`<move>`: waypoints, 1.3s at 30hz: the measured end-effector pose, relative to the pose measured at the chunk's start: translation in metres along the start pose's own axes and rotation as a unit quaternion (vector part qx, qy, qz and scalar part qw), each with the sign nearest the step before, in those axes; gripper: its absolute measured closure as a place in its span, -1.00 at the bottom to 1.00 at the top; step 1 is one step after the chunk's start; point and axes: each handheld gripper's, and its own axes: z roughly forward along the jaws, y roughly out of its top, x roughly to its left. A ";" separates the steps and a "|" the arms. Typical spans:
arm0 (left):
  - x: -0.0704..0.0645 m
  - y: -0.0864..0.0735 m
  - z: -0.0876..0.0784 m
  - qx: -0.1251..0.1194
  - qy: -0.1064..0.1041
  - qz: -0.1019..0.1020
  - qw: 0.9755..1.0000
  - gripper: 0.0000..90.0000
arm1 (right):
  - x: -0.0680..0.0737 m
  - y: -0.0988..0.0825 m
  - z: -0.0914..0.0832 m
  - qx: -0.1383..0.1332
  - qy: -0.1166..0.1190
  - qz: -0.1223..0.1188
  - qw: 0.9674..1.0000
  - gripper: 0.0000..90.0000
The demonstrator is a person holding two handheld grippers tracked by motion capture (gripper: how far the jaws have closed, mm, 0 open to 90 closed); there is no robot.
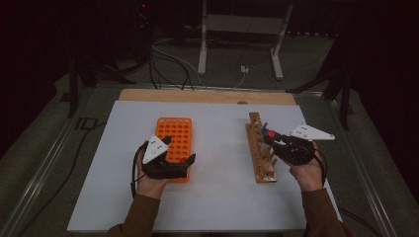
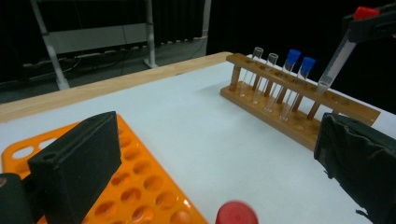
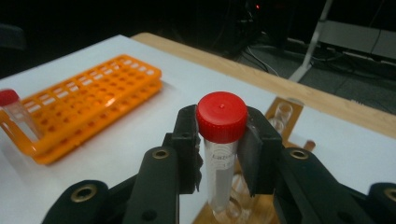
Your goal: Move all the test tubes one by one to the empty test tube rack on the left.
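A: What is behind the desk?
B: A dark room with a grey floor. A white metal stand is there, and black cables lie on the floor.
A: And the light?
B: It is weak; only the white desk top looks bright, with a wooden edge at the far side.

Red-capped tube upright between the right gripper's clamped fingers, above the wooden rack.
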 end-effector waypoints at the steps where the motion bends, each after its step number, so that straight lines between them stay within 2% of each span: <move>1: -0.001 0.001 0.001 0.000 0.000 0.000 1.000 -0.97 | 0.001 0.002 -0.001 -0.003 0.001 0.001 1.000 0.56; 8: -0.009 0.008 0.010 0.009 -0.004 0.009 1.000 -0.97 | 0.008 0.017 0.003 -0.015 0.022 -0.003 1.000 0.57; 17: -0.022 0.015 0.021 0.010 -0.014 0.024 1.000 -0.93 | 0.027 0.030 0.016 -0.016 0.055 -0.009 0.998 0.56; 19: -0.025 0.016 0.024 0.010 -0.017 0.027 0.999 -0.91 | 0.033 0.032 0.021 -0.013 0.069 -0.007 0.997 0.56; 27: -0.037 0.021 0.031 0.007 -0.021 0.038 0.999 -0.82 | 0.049 0.035 0.033 -0.002 0.093 -0.011 0.996 0.56; 34: -0.052 0.026 0.041 0.011 -0.040 0.050 0.998 -0.60 | 0.068 0.038 0.045 0.006 0.114 -0.019 0.993 0.56; 36: -0.056 0.027 0.043 0.015 -0.043 0.053 0.998 -0.44 | 0.073 0.040 0.049 0.008 0.123 -0.022 0.992 0.56; 37: -0.057 0.028 0.045 0.017 -0.045 0.053 0.997 -0.44 | 0.073 0.040 0.049 0.008 0.123 -0.022 0.992 0.56; 39: -0.060 0.028 0.048 0.022 -0.044 0.054 0.997 -0.30 | 0.076 0.041 0.051 0.010 0.130 -0.017 0.991 0.56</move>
